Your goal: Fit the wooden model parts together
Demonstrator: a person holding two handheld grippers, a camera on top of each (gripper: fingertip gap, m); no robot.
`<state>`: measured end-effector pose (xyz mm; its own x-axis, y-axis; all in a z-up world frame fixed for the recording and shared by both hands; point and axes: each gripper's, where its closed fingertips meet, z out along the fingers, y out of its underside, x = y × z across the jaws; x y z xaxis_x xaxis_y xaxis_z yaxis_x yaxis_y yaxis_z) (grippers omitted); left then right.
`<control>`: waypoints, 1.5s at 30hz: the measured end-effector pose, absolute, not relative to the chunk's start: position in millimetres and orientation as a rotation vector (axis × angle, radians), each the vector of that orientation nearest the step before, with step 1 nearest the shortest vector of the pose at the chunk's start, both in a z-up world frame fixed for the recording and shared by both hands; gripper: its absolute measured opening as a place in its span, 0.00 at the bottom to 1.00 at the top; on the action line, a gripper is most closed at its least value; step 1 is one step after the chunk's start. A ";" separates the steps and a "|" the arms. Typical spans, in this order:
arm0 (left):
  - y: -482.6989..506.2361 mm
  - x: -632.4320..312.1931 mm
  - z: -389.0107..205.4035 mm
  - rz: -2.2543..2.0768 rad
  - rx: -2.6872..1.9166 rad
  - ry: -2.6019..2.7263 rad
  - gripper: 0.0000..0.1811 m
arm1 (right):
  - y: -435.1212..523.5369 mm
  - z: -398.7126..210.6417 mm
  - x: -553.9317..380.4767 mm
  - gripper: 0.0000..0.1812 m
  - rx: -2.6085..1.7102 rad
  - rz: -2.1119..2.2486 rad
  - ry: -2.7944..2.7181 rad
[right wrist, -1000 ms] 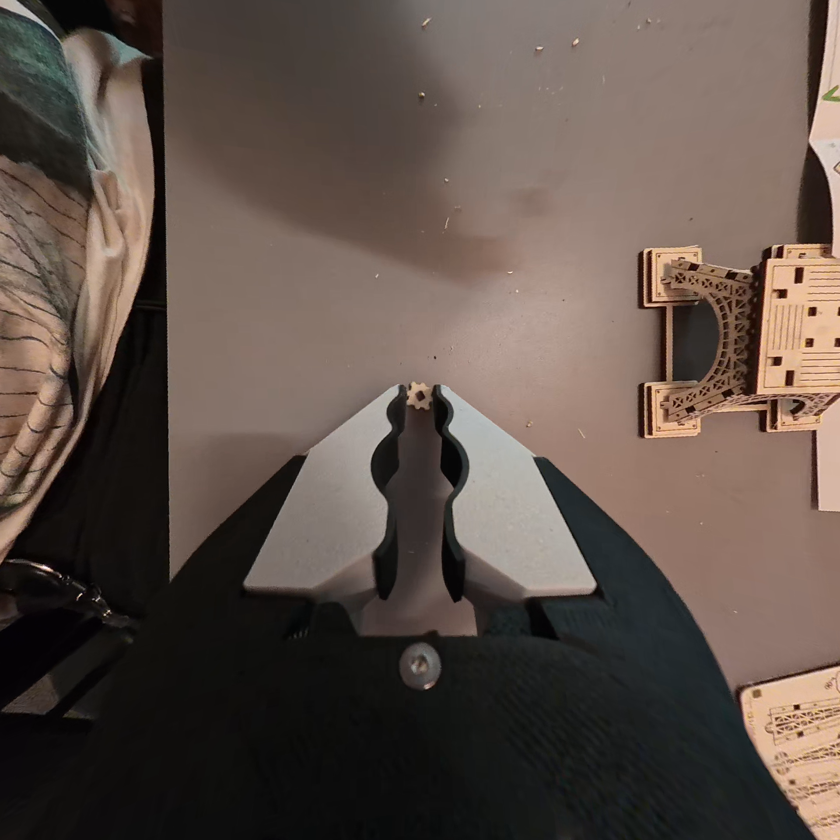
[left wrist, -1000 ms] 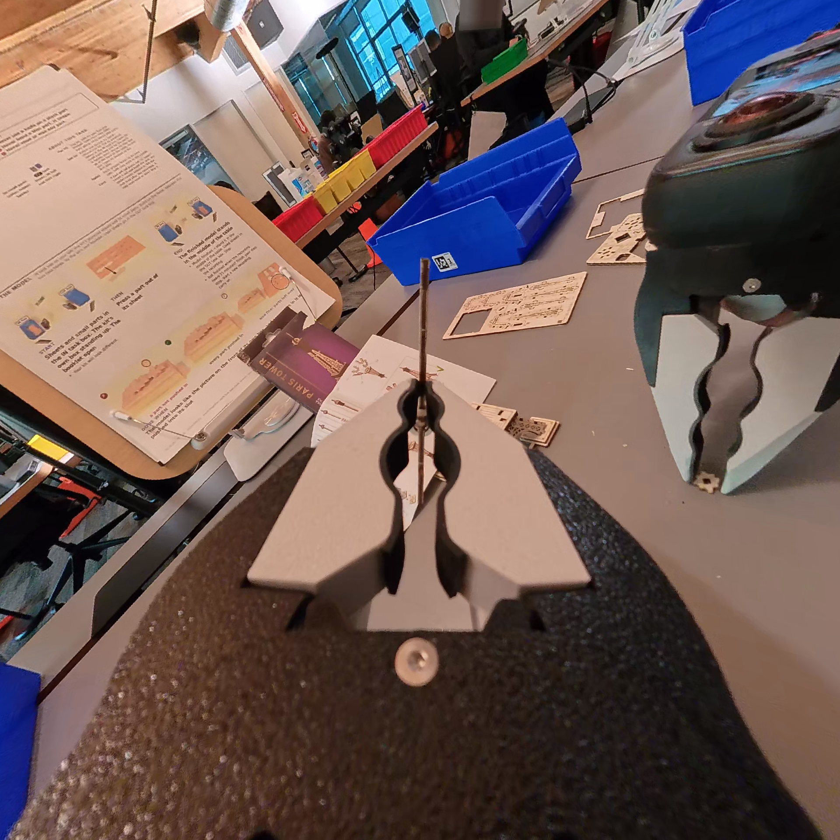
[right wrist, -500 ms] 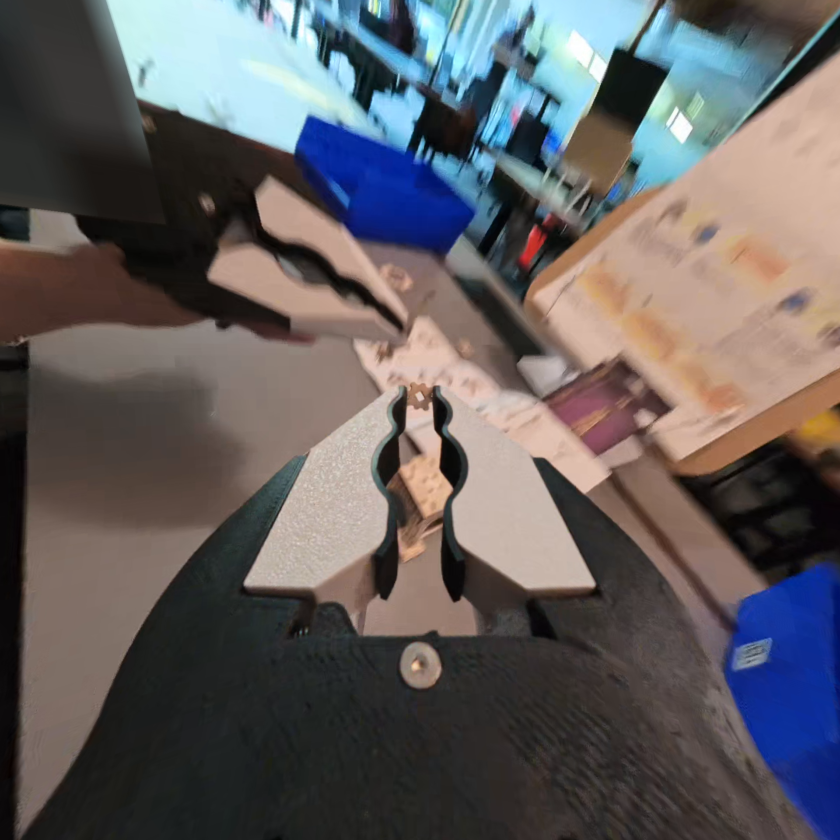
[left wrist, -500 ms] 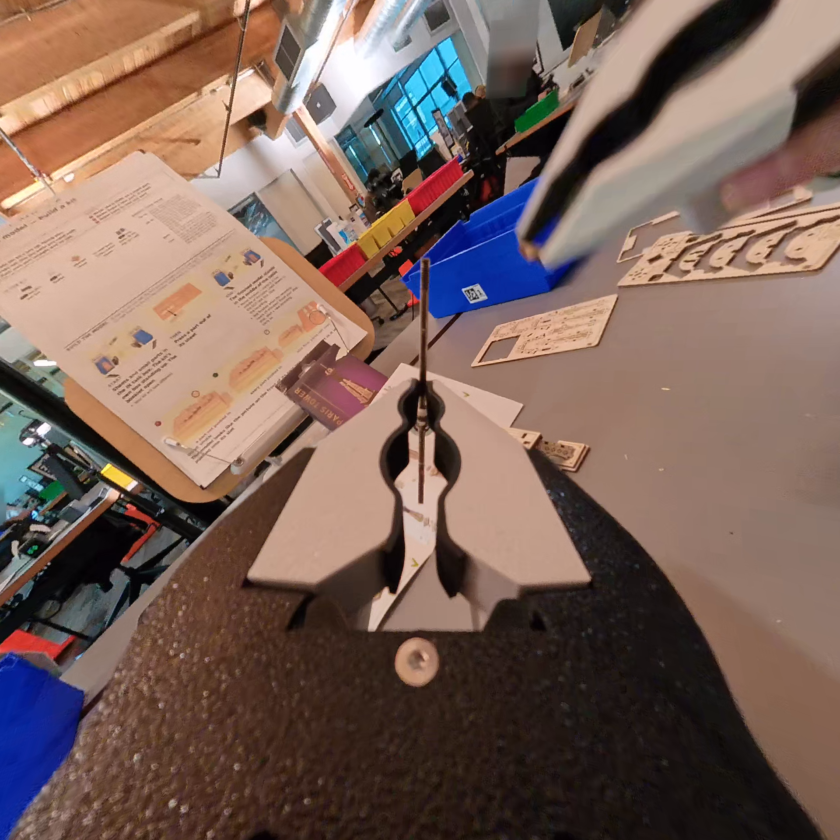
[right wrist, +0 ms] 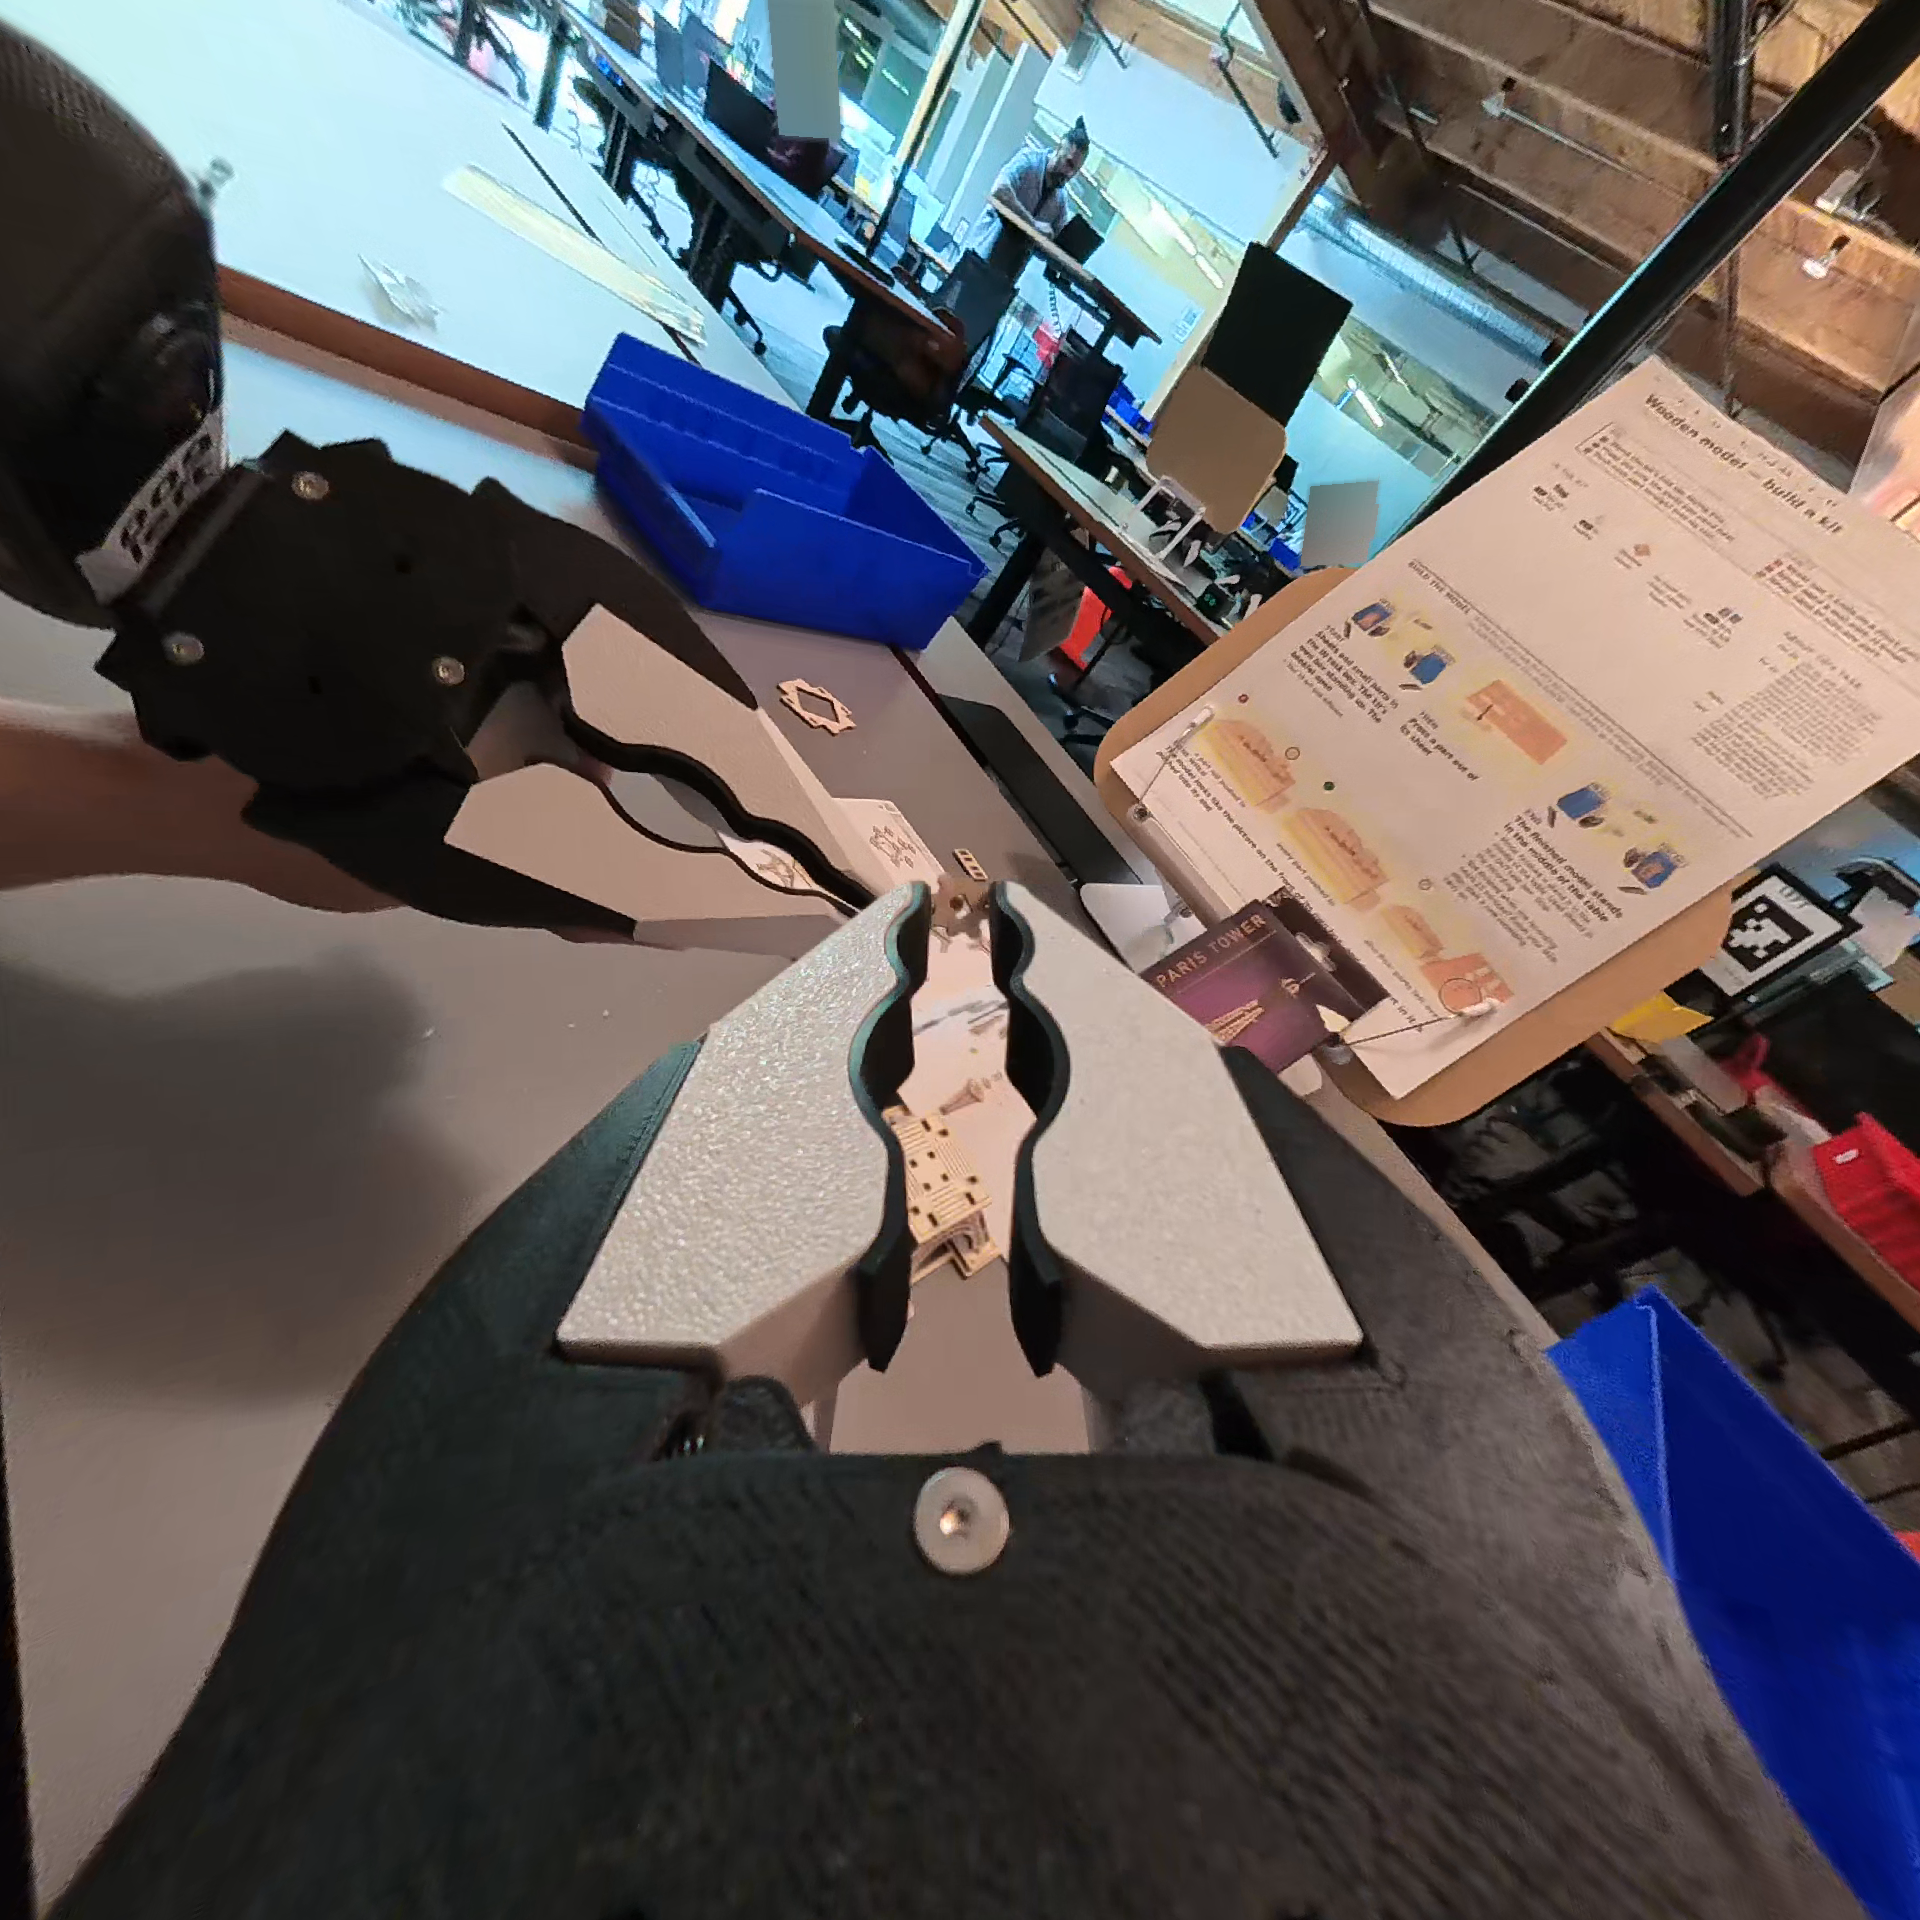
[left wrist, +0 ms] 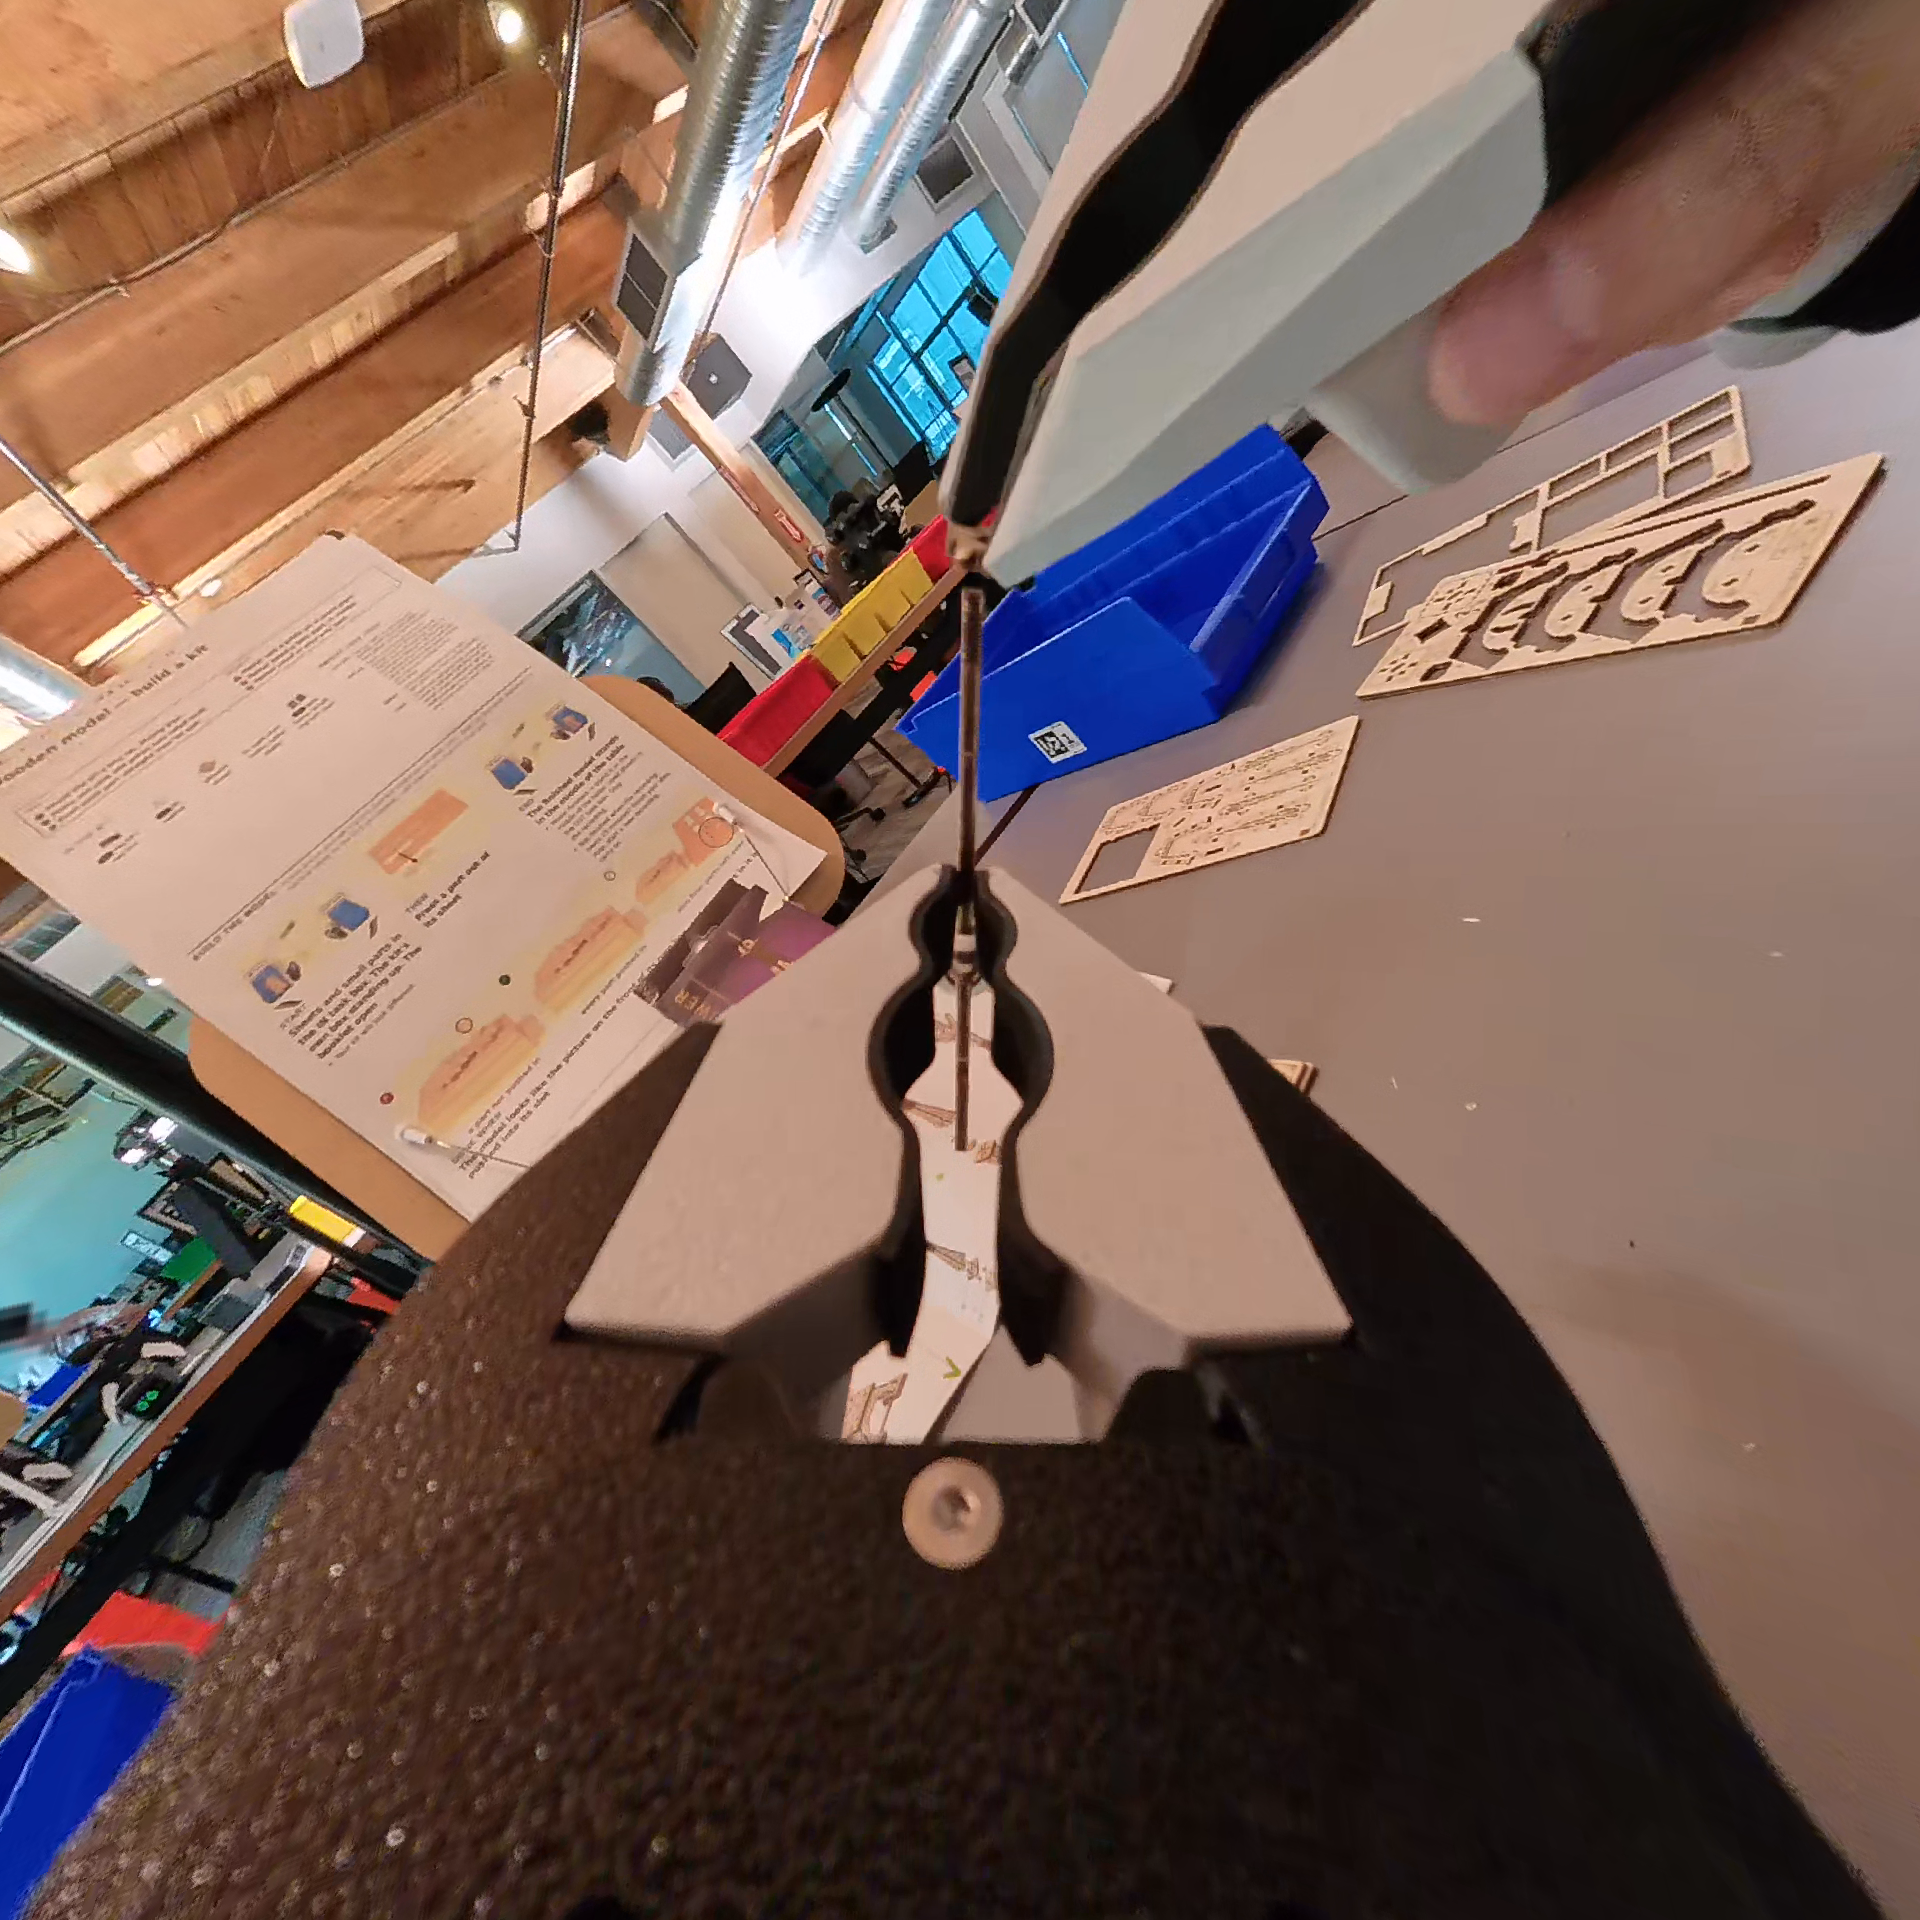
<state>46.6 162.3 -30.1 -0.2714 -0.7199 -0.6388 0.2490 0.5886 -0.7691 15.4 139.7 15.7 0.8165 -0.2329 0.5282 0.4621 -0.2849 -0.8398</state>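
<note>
Two claws, rod (left wrist: 967, 748) against gear (right wrist: 957, 905)

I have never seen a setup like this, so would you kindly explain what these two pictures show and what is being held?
A person holds two hand-held grippers, each with a camera looking along its fingers. The left gripper pinches a thin wooden rod, seen edge-on. The right gripper pinches a tiny star-shaped wooden piece and brings it to the rod's tip, apparently to fit it on. Each gripper also shows in the other's view. On the grey table lie cut-out wooden sheets, a blue bin and a partly built wooden tower. An instruction sheet stands at the table's edge.
</note>
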 end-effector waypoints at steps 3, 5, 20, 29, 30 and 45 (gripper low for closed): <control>158.3 45.8 -31.2 -0.985 -0.389 1.596 0.00 | 141.5 13.4 13.0 0.05 -1.742 -0.655 -0.181; 157.6 45.9 -32.3 -0.988 -0.386 1.603 0.00 | 141.7 12.4 12.9 0.05 -1.743 -0.655 -0.188; 144.6 35.8 -36.5 -1.239 -0.288 1.659 0.00 | 131.4 8.5 3.3 0.05 -1.754 -0.495 -0.282; 142.4 36.6 -42.7 -1.181 -0.274 1.698 0.00 | 131.2 1.9 1.7 0.04 -1.788 -0.516 -0.331; 142.4 36.8 -43.6 -1.175 -0.271 1.702 0.00 | 130.9 1.1 2.2 0.04 -1.796 -0.526 -0.334; 137.6 33.4 -51.3 -1.180 -0.237 1.762 0.00 | 127.1 -7.1 1.2 0.05 -1.841 -0.515 -0.387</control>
